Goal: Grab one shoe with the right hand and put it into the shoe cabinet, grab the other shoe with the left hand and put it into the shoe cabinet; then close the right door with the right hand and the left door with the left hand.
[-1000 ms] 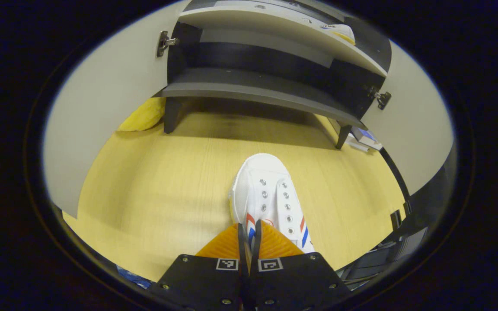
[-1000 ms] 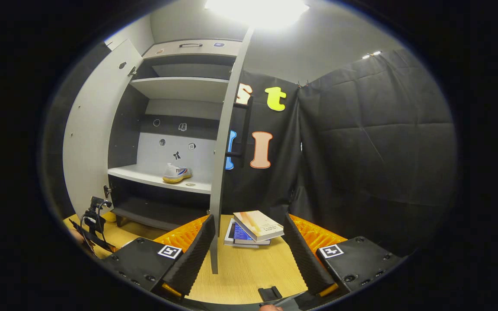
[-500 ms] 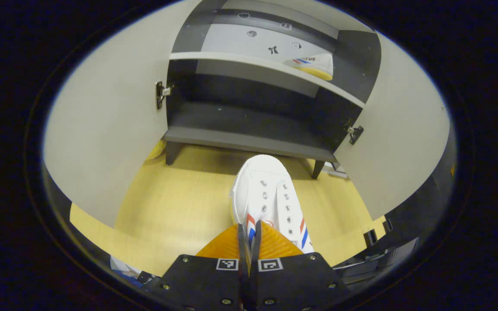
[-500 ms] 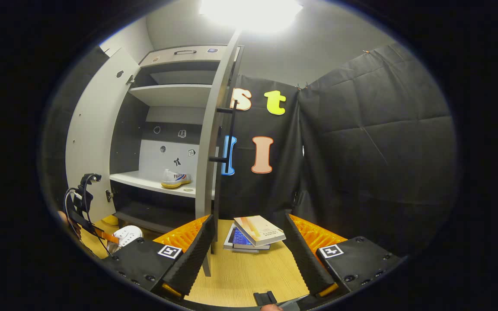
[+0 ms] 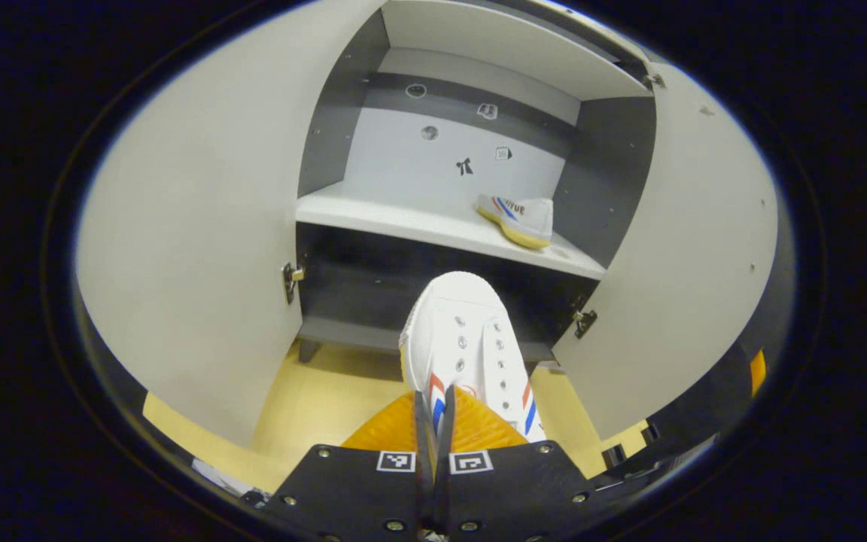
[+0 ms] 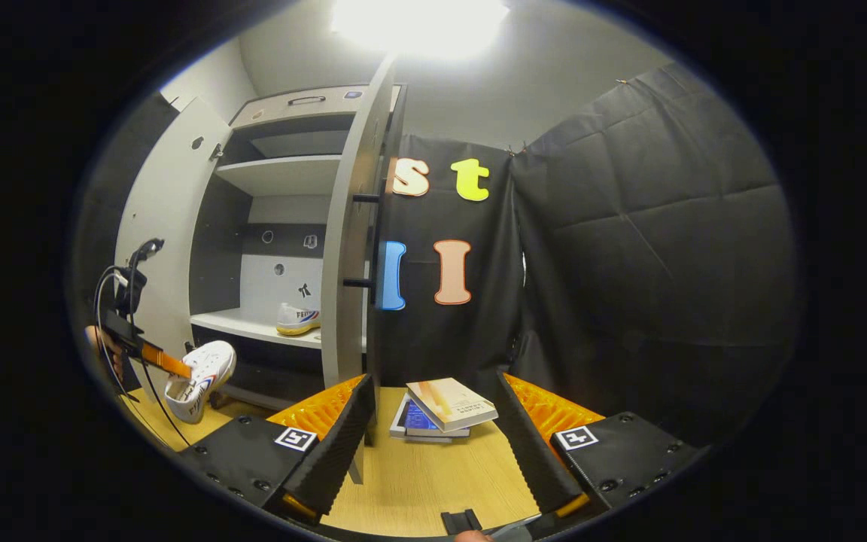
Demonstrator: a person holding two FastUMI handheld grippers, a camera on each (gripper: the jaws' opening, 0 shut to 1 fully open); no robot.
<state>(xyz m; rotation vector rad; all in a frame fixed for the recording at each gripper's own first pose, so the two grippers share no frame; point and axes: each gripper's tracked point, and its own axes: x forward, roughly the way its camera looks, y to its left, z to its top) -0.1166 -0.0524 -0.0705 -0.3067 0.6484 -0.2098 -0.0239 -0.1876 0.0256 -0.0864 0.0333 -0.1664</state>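
Open shoe cabinet (image 5: 614,181) held one shoe (image 5: 518,220) on its shelf | left gripper (image 5: 433,410) clamped second shoe (image 5: 467,346), aloft | right gripper (image 6: 433,440) spread, empty

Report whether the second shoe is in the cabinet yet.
Not yet. The second shoe hangs in the left gripper before the open cabinet; the first shoe sits on the shelf.
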